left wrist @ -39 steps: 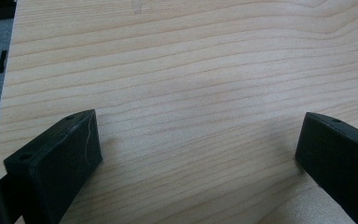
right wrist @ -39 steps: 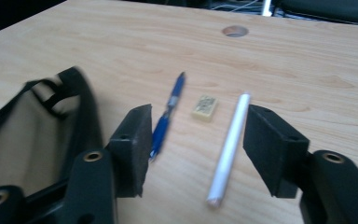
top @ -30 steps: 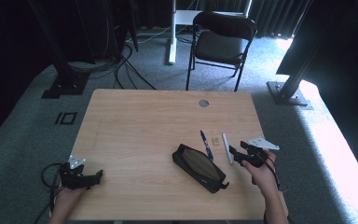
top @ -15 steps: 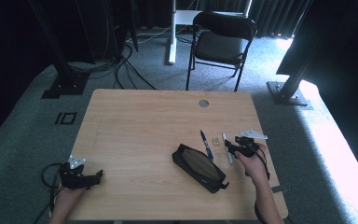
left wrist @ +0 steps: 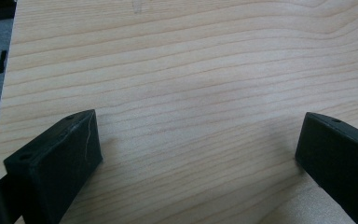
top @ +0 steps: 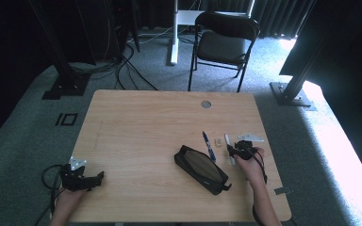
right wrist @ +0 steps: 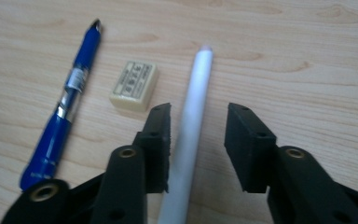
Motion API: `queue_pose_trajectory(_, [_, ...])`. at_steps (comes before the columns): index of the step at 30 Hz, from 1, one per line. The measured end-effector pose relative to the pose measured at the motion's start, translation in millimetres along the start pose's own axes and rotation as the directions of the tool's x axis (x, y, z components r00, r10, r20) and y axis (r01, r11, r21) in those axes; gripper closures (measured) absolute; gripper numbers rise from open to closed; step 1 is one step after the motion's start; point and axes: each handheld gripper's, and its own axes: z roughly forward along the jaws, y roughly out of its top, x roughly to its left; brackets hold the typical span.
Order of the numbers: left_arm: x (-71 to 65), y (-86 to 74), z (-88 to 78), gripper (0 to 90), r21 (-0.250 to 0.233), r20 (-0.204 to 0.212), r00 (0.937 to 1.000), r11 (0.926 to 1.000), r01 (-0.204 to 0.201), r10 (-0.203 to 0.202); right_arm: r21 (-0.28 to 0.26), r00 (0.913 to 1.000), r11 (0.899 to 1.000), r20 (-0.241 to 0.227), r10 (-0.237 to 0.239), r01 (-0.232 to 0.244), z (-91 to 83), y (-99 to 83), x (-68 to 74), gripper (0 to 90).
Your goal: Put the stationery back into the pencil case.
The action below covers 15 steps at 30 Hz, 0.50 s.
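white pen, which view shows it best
The right gripper view: the white pen lies close up between the right gripper's open jaws, which have just been closing. In the high view it is a small white stick beside that gripper.

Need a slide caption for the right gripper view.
Right tool closing around white pen, blue pen and eraser alongside.

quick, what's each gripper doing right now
left gripper: open, nothing between its jaws.
right gripper: jaws have just been closing around the white pen, not yet clamped.

High view overlooks the table point(top: 136, 122); gripper views skim it closely.
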Motion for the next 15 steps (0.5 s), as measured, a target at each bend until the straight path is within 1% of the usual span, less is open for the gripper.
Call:
queue_pose_trajectory(2, [0.0,0.0,0.0,0.4,0.000,0.000,1.0000,1.0000,0.000,0.000,0.010,1.0000,1.000,0.005,0.000,0.000,2.3,-0.4,0.2,64.6])
queue_pose_trajectory(4, [0.0,0.0,0.0,0.4,0.000,0.000,1.0000,1.0000,0.000,0.000,0.023,0.9999,1.000,0.011,-0.004,0.004,4.6,-0.1,0.4,65.4])
queue_pose_trajectory(5, [0.0,0.0,0.0,0.4,0.000,0.000,1.0000,1.0000,0.000,0.000,0.030,0.9998,0.999,0.019,-0.010,0.009,5.6,0.0,0.6,67.6])
queue_pose_trajectory(6, [0.0,0.0,0.0,0.4,0.000,0.000,1.0000,1.0000,0.000,0.000,0.039,0.9994,0.999,0.027,-0.022,0.021,6.7,0.0,0.6,67.8])
queue_pose_trajectory(7, [-0.1,0.0,0.1,0.4,-0.001,0.000,1.0000,1.0000,0.001,-0.001,0.035,0.9993,0.999,0.032,-0.021,0.020,7.3,0.0,0.5,70.6])
queue_pose_trajectory(9, [0.0,0.0,0.0,0.4,0.000,0.000,1.0000,1.0000,0.000,0.000,0.042,0.9990,0.999,0.044,-0.009,0.007,6.7,0.6,-0.4,77.1])
queue_pose_trajectory(10, [0.0,0.0,0.0,0.4,0.000,0.000,1.0000,1.0000,0.000,0.000,0.040,0.9987,0.999,0.050,-0.009,0.007,6.8,0.5,-1.2,77.7])
queue_pose_trajectory(12, [-0.1,0.0,0.1,0.4,-0.001,0.000,1.0000,1.0000,0.001,-0.001,0.042,0.9986,0.999,0.053,0.009,-0.011,7.0,0.9,-2.2,78.0])
queue_pose_trajectory(14, [-0.1,0.0,0.1,0.4,-0.001,0.000,1.0000,1.0000,0.001,-0.001,0.053,0.9979,0.999,0.065,0.006,-0.009,7.5,3.0,-2.2,78.4])
queue_pose_trajectory(15, [0.0,0.0,0.0,0.4,0.000,0.000,1.0000,1.0000,0.000,0.000,0.060,0.9979,0.998,0.063,0.015,-0.019,7.5,4.0,-2.4,78.5])
